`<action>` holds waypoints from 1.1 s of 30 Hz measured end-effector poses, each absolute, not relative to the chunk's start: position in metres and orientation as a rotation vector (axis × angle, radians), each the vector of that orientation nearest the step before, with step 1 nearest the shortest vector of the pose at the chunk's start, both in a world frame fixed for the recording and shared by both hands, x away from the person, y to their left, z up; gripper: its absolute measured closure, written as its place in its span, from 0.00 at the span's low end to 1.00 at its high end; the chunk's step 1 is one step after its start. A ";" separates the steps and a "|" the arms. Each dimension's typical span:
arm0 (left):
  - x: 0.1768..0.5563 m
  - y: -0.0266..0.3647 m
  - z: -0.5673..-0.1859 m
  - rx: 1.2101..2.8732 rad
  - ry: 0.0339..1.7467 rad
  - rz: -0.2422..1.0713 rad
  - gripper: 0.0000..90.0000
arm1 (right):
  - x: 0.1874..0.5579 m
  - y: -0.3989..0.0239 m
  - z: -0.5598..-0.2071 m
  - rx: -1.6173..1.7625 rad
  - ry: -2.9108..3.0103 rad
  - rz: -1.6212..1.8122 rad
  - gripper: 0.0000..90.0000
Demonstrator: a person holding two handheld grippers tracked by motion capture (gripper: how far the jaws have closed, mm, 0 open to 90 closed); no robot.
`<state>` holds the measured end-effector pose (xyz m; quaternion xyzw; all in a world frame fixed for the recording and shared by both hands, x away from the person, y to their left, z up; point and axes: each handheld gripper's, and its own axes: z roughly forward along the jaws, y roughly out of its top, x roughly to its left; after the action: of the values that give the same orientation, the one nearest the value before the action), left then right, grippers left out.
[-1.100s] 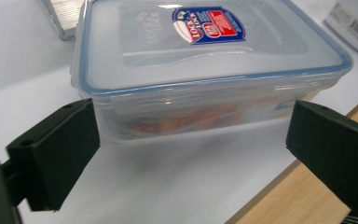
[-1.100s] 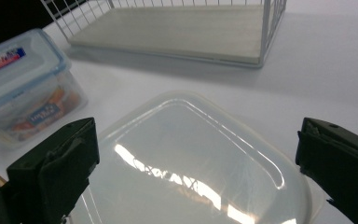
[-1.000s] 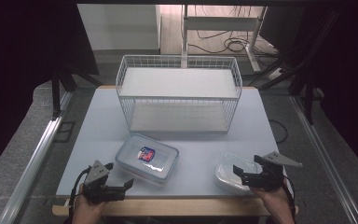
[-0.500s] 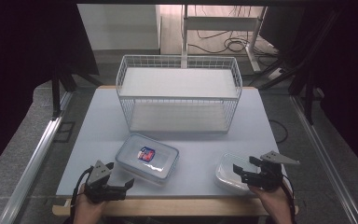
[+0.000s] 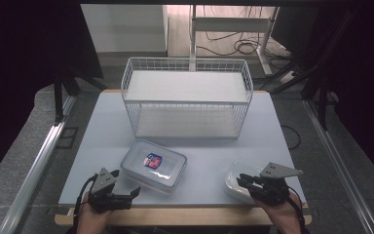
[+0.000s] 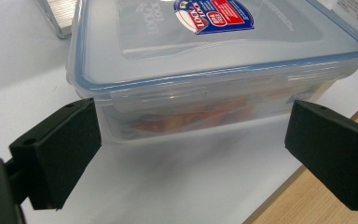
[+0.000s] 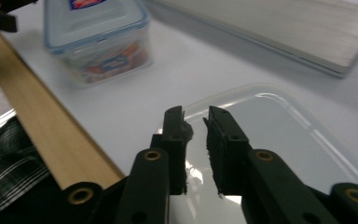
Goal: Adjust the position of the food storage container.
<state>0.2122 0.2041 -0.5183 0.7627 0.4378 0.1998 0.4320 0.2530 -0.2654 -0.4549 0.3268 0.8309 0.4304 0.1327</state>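
Observation:
A lidded clear plastic container [image 5: 153, 165] with a red and blue label sits near the table's front, left of centre. In the left gripper view this container [image 6: 205, 51] shows orange contents through its wall. My left gripper [image 5: 129, 194] is open at its front corner, and in its own view the left gripper [image 6: 193, 135] has its jaws spread wide on either side of the near wall. To the right lies a shallow clear container [image 5: 236, 173]. My right gripper [image 7: 196, 114] is shut on the near rim of that clear container [image 7: 270, 135].
A white wire basket [image 5: 185, 61] with a pale board in its bottom stands at the middle back of the white table [image 5: 107, 131]. A wooden strip [image 5: 185, 214] runs along the front edge, just under both hands. Cables lie on the floor beyond.
The right gripper has edged slightly toward the table's front edge. The left gripper and both containers have stayed put.

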 end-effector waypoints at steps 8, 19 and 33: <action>0.212 0.203 -0.519 1.907 1.092 0.495 0.04 | 0.248 -0.247 -0.461 0.866 2.559 1.193 0.99; 0.213 0.202 -0.520 1.921 1.095 0.494 0.04 | 0.253 -0.243 -0.474 0.859 2.680 1.092 0.99; 0.213 0.200 -0.521 1.944 1.098 0.500 0.04 | 0.262 -0.263 -0.471 0.904 2.670 1.062 0.99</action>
<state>0.2131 0.2004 -0.5213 0.7734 0.4369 0.1987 0.4141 0.2623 -0.2628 -0.4708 0.2993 0.8846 0.3519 0.0645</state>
